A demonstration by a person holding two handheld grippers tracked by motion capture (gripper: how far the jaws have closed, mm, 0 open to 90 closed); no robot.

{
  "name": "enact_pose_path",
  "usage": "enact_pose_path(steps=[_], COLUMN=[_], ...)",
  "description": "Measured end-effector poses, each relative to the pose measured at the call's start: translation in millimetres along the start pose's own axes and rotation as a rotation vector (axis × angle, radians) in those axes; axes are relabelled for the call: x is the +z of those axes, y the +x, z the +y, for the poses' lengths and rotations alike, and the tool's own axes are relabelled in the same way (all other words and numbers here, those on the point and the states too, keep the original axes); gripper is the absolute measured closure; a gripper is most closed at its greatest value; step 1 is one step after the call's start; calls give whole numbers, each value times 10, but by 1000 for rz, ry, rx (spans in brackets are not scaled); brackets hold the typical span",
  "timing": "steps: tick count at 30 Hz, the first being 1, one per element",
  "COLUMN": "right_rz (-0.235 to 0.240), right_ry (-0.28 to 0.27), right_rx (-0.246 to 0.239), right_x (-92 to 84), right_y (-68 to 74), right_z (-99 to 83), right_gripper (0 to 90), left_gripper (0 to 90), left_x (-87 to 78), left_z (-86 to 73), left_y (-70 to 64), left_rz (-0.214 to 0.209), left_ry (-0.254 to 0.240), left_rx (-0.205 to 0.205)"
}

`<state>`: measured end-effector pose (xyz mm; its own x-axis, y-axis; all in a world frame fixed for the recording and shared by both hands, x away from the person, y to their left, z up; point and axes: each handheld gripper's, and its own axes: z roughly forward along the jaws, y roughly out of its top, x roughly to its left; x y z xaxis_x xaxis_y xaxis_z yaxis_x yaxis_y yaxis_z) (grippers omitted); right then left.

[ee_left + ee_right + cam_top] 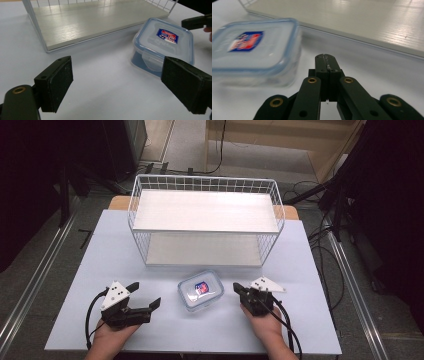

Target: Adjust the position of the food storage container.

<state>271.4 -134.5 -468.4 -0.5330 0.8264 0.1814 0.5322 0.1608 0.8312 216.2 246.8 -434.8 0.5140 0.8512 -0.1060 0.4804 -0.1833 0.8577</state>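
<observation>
Table [100, 270]: one, pale lavender top; served as the working surface and carried everything below.

Wire rack [137, 210]: one, white mesh with two wooden shelves, upper [205, 210] and lower [200, 251]; stood at the far middle of the table with its open front turned toward the person, probably so that a thing could be slid in from the near side. Both shelves bare.

Food container [200, 290]: one, clear box with blue-rimmed clip lid and a red-and-blue label; sat flat on the table just in front of the rack, between the two grippers, touched by neither. Lid on, front latch down. Likely set there within easy reach of both hands.

Left gripper [145, 301]: one, rested low near the table, left of the container; jaws spread wide with nothing between them, aimed at the container's near corner, seemingly readied to take it.

Right gripper [236, 288]: one, just right of the container; jaws pressed fully together on nothing, tip pointed past the container's side, apart from it.

Hands: two, one on each gripper.
</observation>
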Motion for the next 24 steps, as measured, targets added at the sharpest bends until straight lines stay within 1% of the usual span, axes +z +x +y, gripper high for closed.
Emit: enact_pose_path(steps=[1,2,4,6,7,8,10,12,13,14,15,16,17,18,19,20,21,22,23,24], right_rz=[0,-6,10,33,34,55,74,103,127,156,181,200,205,199,191,180,180,169,136,127], right_ry=[0,16,25,32,31,37,36,42,46,53,64,71,75,74,68,61,61,56,45,43], right_rx=[0,-28,-50,-71,-88,-93,-104,-117,-121,-132,-143,-140,-142,-153,-152,-136,-136,-129,-117,-111], right_x=[0,171,245,276,273,255,207,149,122,86,57,23,-7,-68,-108,-166,-166,-226,-341,-366], right_y=[0,5,62,130,170,205,270,373,435,531,606,667,700,725,720,694,694,651,540,501], right_z=[0,41,47,38,28,16,-10,-52,-78,-111,-135,-155,-167,-182,-190,-201,-201,-212,-253,-262], right_gripper=[900,900,900,900,900,900,900,900,900,900,900,900,900,900,900,900,900,900,900,900], left_gripper=[111,112,120,125,127,131,135,142,146,159,189,259,321,459,554,638,719,719,848,870], left_x=[0,7,4,0,4,5,11,25,37,46,54,62,78,98,129,165,165,223,283,318], left_z=[0,-7,-9,-10,-11,-10,-11,-12,-15,-19,-25,-31,-40,-46,-53,-68,-68,-93,-111,-111], left_y=[0,20,41,61,70,79,90,104,115,121,126,130,132,131,124,111,111,80,20,-20], left_rz=[0,4,7,10,12,15,16,21,20,17,14,10,8,6,23,28,28,27,20,18], left_ry=[0,0,-4,-3,-8,-7,-7,1,7,8,8,8,21,34,69,99,99,138,169,182], left_rx=[0,-14,-22,-27,-32,-30,-34,-35,-38,-43,-45,-48,-55,-62,-61,-60,-60,-51,-43,-28])
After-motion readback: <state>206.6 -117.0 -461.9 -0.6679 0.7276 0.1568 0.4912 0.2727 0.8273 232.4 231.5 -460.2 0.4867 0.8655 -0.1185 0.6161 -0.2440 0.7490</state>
